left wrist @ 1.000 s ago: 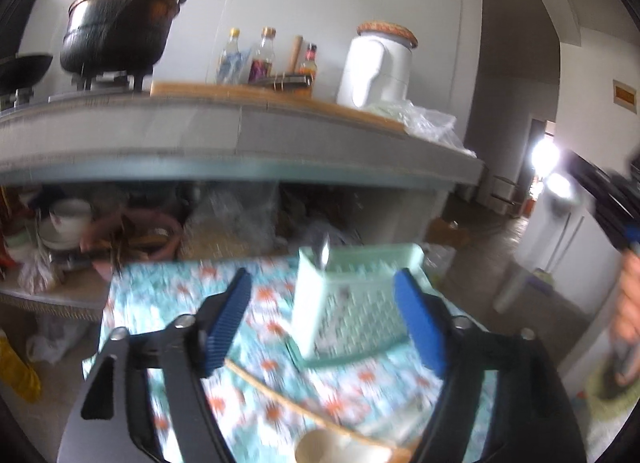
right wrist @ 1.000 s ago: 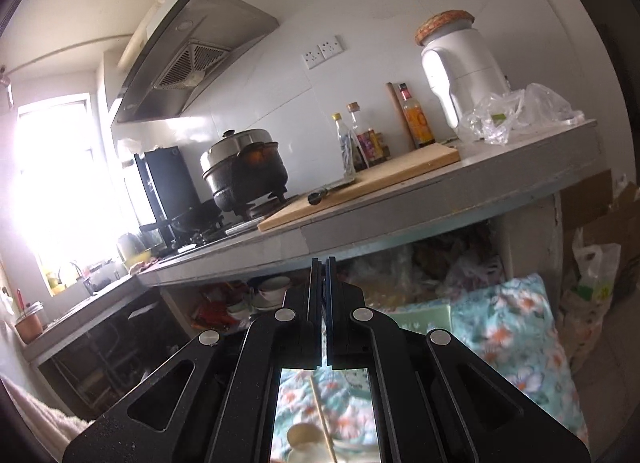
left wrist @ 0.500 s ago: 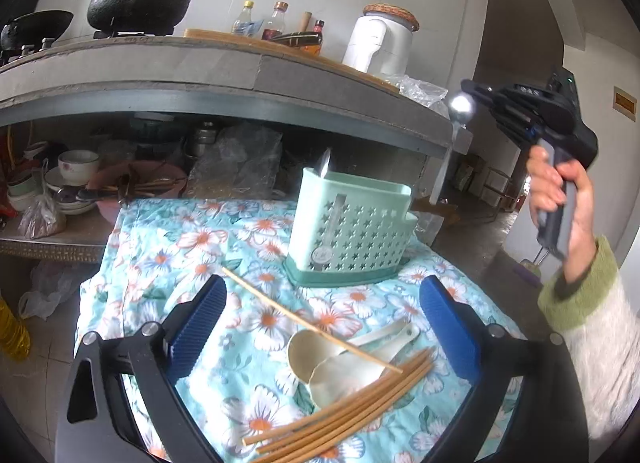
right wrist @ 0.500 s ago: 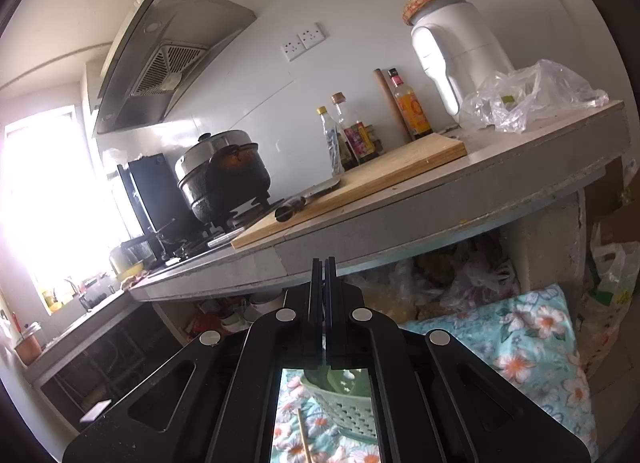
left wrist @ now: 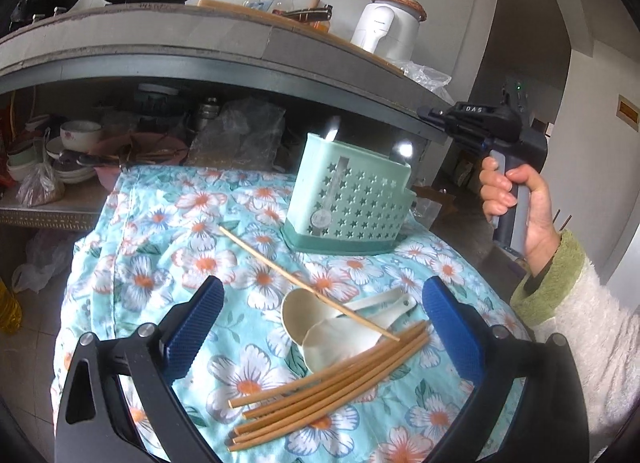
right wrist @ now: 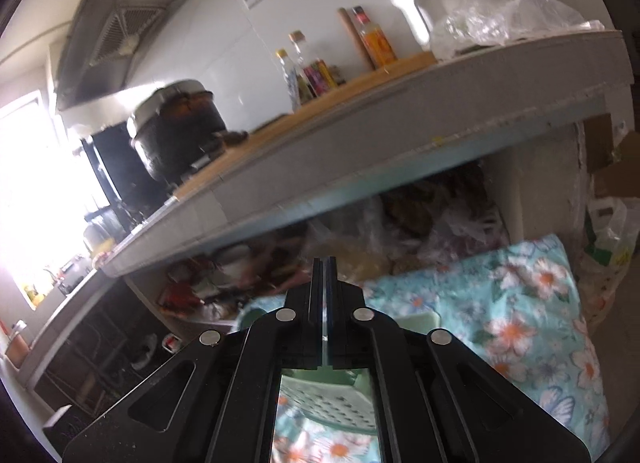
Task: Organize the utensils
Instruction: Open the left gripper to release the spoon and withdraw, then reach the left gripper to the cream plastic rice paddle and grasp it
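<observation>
The only lettering that reads clearly is "DAS", in pale capitals on the black top of the right tool point(left wrist: 430, 115), seen from the left wrist view. A white appliance point(left wrist: 384, 29) on the desk carries a small grey brand mark, too small to read. An orange wall sign point(left wrist: 627, 114) and the labels on the bottles point(right wrist: 308, 79) show print that stays illegible.

Soft daylight, window point(right wrist: 24, 191) blown out at left — right wrist view motion-blurred, fisheye bending and dark corners.
</observation>
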### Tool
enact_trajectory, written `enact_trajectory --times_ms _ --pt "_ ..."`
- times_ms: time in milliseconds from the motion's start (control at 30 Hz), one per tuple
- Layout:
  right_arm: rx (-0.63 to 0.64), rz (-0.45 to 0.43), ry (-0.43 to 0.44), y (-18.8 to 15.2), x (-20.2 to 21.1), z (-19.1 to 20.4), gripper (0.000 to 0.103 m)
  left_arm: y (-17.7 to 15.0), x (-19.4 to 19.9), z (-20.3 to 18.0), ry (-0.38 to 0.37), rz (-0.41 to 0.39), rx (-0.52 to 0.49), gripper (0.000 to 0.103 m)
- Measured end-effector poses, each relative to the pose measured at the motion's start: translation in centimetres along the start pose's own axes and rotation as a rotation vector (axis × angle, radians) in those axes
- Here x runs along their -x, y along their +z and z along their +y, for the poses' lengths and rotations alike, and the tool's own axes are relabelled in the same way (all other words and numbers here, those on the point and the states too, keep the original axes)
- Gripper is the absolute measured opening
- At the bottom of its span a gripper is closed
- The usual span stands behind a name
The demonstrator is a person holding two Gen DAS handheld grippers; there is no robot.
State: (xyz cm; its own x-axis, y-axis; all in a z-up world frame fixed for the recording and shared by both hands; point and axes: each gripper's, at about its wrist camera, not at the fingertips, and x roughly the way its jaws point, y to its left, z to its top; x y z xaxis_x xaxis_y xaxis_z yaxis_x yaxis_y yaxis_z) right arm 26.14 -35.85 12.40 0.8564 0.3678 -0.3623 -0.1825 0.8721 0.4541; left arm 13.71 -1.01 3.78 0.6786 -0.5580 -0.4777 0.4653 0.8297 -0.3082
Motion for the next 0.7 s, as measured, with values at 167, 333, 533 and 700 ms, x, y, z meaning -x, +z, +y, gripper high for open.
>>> enact_trajectory --times_ms 167,333,533,700 --pt "0.027 -0.058 -0.069 0.0 2.9 0.7 0.023 -0.3 -0.2 -0.1 0.004 -0.001 -0.006 0.097" --pt "0.06 -0.144 -0.125 -0.8 6.9 1.5 0.031 -0.4 -0.7 0.1 0.005 0.015 0.009 0.097" --pt "0.037 -0.165 -0.159 -3.6 10.6 1.5 0.038 -0.4 -1.2 0.0 0.003 0.027 0.02 0.097" --pt "-0.015 -0.094 -0.166 -7.9 11.9 1.6 0.047 -0.4 -1.5 0.2 0.006 0.038 0.033 0.097"
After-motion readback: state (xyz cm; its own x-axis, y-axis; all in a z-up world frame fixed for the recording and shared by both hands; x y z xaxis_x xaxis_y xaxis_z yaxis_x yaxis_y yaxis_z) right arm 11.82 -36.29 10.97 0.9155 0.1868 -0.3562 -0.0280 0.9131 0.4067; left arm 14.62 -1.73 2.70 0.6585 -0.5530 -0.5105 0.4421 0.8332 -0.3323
